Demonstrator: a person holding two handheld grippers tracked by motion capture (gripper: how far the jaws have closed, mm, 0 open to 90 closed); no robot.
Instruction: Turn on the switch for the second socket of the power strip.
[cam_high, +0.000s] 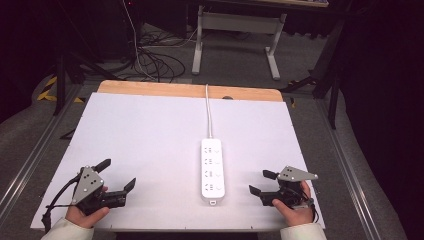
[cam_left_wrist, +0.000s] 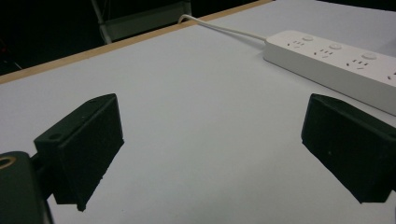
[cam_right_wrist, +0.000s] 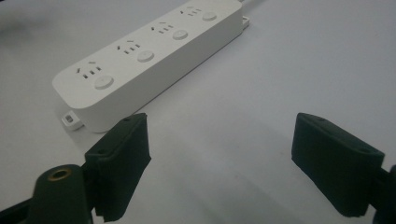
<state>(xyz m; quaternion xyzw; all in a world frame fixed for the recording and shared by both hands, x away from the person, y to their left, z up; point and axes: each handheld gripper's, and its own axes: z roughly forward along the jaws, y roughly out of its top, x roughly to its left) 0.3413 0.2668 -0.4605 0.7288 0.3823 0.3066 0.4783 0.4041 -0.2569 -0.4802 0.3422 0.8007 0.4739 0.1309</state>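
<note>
A white power strip (cam_high: 211, 170) with several sockets and buttons lies lengthwise on the white table top (cam_high: 150, 130), right of centre. Its white cord (cam_high: 208, 112) runs away to the far edge. My left gripper (cam_high: 119, 173) rests near the front left corner, held in a hand, jaws wide apart with nothing between them. In the left gripper view the strip (cam_left_wrist: 336, 60) lies beyond the gripper (cam_left_wrist: 215, 154), at upper right. My right gripper (cam_high: 258, 182) sits just right of the strip's near end, open and empty. In the right gripper view the gripper (cam_right_wrist: 219, 163) points past the strip (cam_right_wrist: 144, 60).
A bare wooden band (cam_high: 150, 89) marks the table's far edge. Beyond it on the floor are a tangle of cables (cam_high: 155, 60) and a white metal stand (cam_high: 235, 30). Metal rails run along both sides of the table.
</note>
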